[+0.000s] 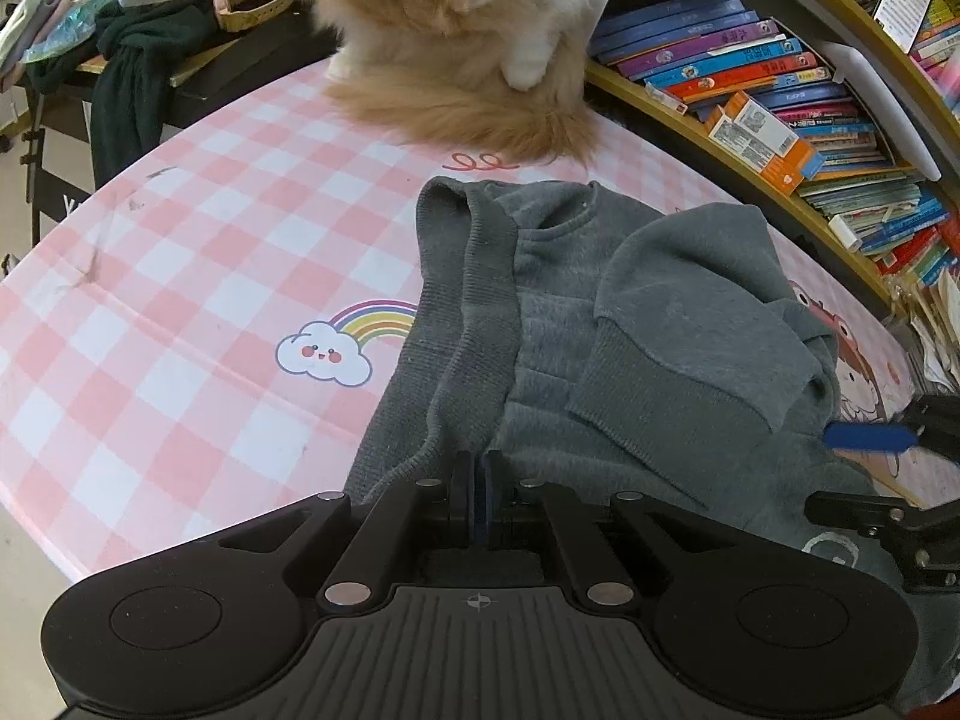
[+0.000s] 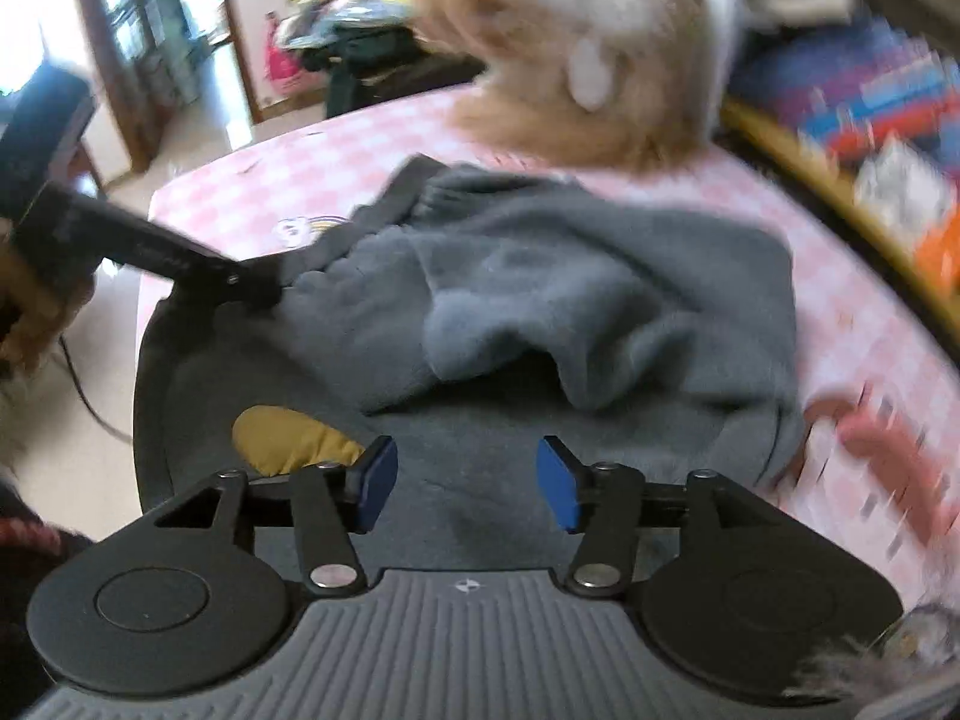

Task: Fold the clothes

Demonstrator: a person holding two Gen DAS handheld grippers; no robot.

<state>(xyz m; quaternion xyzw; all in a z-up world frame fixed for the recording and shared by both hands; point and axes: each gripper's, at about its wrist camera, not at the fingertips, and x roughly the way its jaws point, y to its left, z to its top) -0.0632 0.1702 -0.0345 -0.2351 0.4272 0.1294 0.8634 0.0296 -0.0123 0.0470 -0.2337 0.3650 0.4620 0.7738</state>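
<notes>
Seemingly unlabelled grey sweater (image 1: 600, 324).

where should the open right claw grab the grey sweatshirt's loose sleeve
Take the grey sweatshirt's sleeve at its ribbed cuff, coming from the near right side, where the right claw is open. The cuff lies raised on top of the body with a free edge, so the fingers could probably slip around it.
</notes>
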